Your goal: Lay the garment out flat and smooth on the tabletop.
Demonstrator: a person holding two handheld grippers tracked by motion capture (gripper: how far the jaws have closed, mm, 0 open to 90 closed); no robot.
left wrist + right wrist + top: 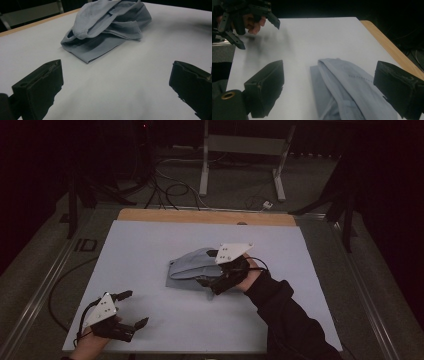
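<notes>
A crumpled grey-blue garment [190, 264] lies near the middle of the white table top [145, 245]. My right gripper [212, 284] hovers over the garment's right end, open. In the right gripper view its black jaws stand wide apart with the cloth [352, 92] running between them; I cannot tell whether they touch it. My left gripper [135, 308] is at the table's front left, open, well away from the garment. In the left gripper view, bare table lies between its fingers [40, 87] and the garment [107, 27] sits ahead. The right gripper view also shows the left gripper [259, 35] held in a hand.
A wooden strip [205, 216] runs along the table's far edge. Beyond it on the floor are a white metal stand [240, 150] and loose cables [170, 187]. Open table surface surrounds the garment on all sides.
</notes>
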